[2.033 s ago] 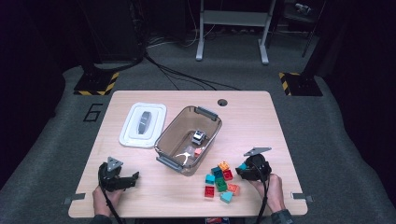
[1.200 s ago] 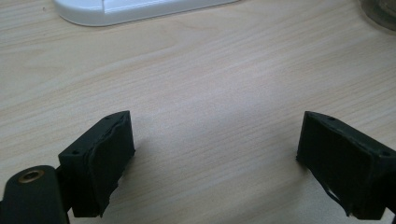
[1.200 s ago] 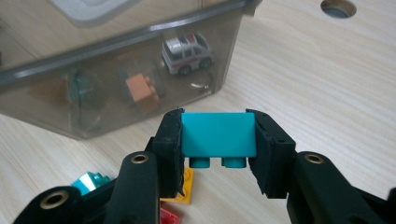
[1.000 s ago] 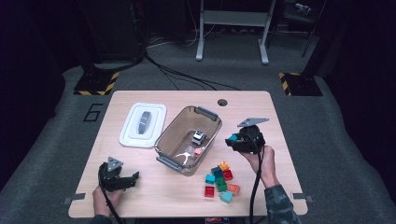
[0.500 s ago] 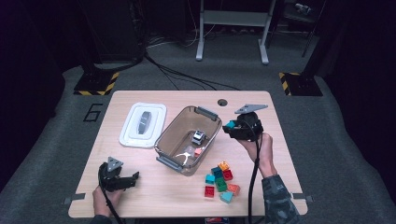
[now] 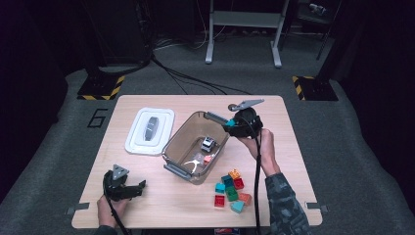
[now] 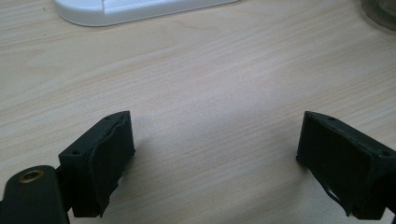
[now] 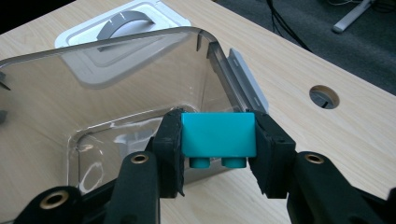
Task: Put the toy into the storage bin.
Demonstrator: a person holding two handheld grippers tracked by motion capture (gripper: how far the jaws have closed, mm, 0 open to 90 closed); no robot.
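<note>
We hold the right gripper (image 6: 230, 124) over the far corner of the clear bin (image 6: 172, 147), jaws clamped on a teal block (image 8: 218, 135). In the right gripper view the block sits square between the pads, its two studs pointing down, just above the bin's rim. The bin's grey latch (image 8: 243, 77) runs along the wall behind the block.

Inside the bin we see a small white-and-black piece (image 6: 208, 143) and a few pale bits near the front wall. The white lid (image 6: 149, 130) lies flat on the table (image 6: 288, 147) just beside the bin, on its left.

A loose heap of blocks (image 6: 231, 190), red, green, teal and orange, lies near the bin's front right.

Our left gripper (image 6: 134, 188) rests low at the table's near left edge, well apart from the bin. Its jaws are spread wide over bare wood, nothing between them.
</note>
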